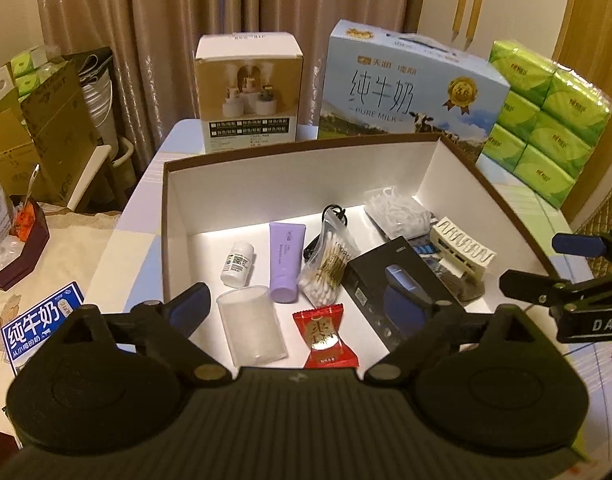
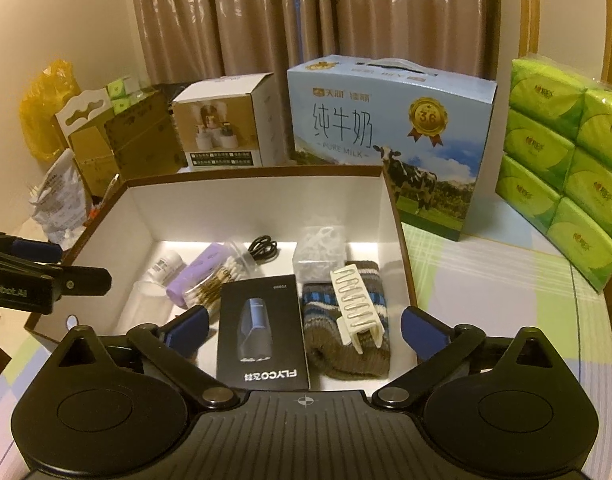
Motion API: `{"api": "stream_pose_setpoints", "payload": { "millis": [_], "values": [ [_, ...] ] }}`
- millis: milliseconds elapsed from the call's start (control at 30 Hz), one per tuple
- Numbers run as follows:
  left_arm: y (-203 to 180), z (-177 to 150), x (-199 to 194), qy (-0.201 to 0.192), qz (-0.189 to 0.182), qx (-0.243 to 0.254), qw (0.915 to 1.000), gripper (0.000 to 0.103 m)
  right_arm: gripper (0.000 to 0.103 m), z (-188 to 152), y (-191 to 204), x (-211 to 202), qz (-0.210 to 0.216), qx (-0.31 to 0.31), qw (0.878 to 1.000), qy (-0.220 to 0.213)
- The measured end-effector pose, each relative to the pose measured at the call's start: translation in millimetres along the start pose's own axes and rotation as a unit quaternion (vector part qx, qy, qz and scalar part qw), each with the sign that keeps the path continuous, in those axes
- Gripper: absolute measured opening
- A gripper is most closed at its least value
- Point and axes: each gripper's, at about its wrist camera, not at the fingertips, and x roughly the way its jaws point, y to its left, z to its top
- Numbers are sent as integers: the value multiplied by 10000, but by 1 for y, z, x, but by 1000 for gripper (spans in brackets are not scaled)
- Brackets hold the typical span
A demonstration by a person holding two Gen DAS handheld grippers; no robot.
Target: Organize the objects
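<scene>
Storage box (image 1: pixel 290 168), brown outside and white inside, is seen open-topped on the table (image 2: pixel 506 280). Inside it are noted: white pill bottle (image 1: pixel 237 263), lilac tube (image 1: pixel 284 262), bag of cotton swabs (image 1: pixel 326 268), clear plastic cup (image 1: pixel 252 330) lying on its side, red candy packet (image 1: pixel 329 338), black shaver box (image 2: pixel 263 330) marked FLYCO, knitted striped item (image 2: pixel 346 328) with a cream hair claw clip (image 2: pixel 356 306) resting on it, bag of white floss picks (image 2: pixel 320 250), and a coiled black cable (image 2: pixel 262 247) near the back wall.

Progress, as judged: most small items appear already gathered in the box, laid loosely rather than in rows. A blue milk carton (image 1: pixel 42 326) is seen outside the box at the left; whether it belongs to the task cannot be told.

Left hand-held gripper (image 1: pixel 306 308): fingers spread apart, nothing held, poised over the near edge of the box. Right hand-held gripper (image 2: pixel 304 326): fingers likewise apart and empty, over the shaver box and knitted item.

Behind the box: humidifier carton (image 1: pixel 248 92), pure milk case (image 1: pixel 406 88), green tissue packs (image 2: pixel 566 168).
</scene>
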Motion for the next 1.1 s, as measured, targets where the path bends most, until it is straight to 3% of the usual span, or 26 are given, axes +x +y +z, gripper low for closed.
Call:
{"api": "stream_pose_setpoints", "payload": {
  "millis": [567, 1100],
  "values": [
    [-3, -27, -51, -79, 68, 20, 9999, 100, 101, -17, 26, -48, -94, 238, 9996, -145],
    [-6, -62, -93, -114, -114, 135, 9998, 102, 101, -65, 55, -101, -246, 612, 9976, -185]
  ]
}}
